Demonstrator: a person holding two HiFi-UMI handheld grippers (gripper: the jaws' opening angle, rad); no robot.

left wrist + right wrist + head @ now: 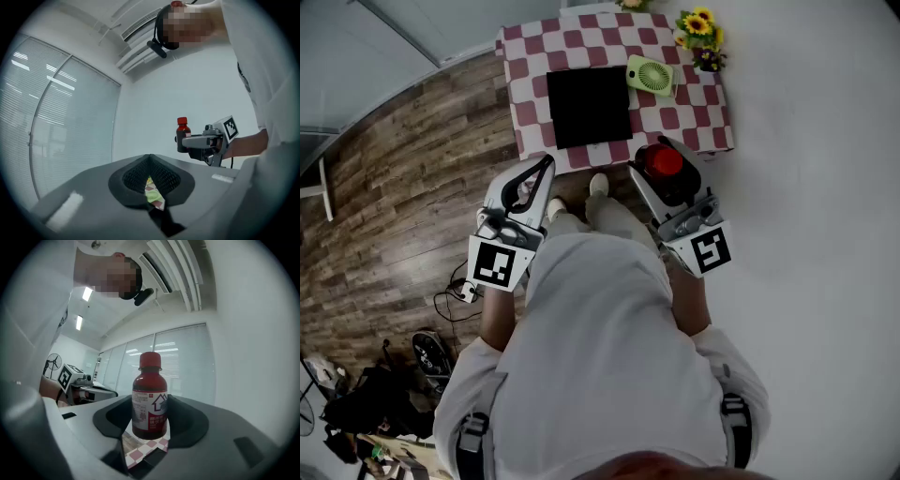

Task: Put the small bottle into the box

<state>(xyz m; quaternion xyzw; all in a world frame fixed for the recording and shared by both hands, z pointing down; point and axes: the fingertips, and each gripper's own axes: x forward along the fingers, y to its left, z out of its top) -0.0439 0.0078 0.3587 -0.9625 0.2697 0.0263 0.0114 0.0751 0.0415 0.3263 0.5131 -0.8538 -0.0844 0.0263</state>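
**Right hand-held gripper** (662,164): in front of the person's body, short of the tabletop edge. Its jaws stand wide and clamp the small bottle (149,401) on both sides. The bottle is dark, red-capped and upright, and rests on no surface.

**Left hand-held gripper** (546,167): level with the right one and well apart from it. Its jaws are closed together with nothing between them.

**Tabletop** (534,112): beyond both grippers, under a red-and-white checked cloth.

**Box** (588,106): black, mid-cloth, ahead and to the left of the bottle. Its inside is too dark to read.

**Far edge of the cloth**: a green fan (650,74) just beside the box, and sunflowers (697,26) at the corner.

**Step in hand**, as judged: the carry — the bottle is gripped and not yet over the box.

**Next move calls for**: travel forward and leftward, a level descent into the box, and release only once the bottle is seated.
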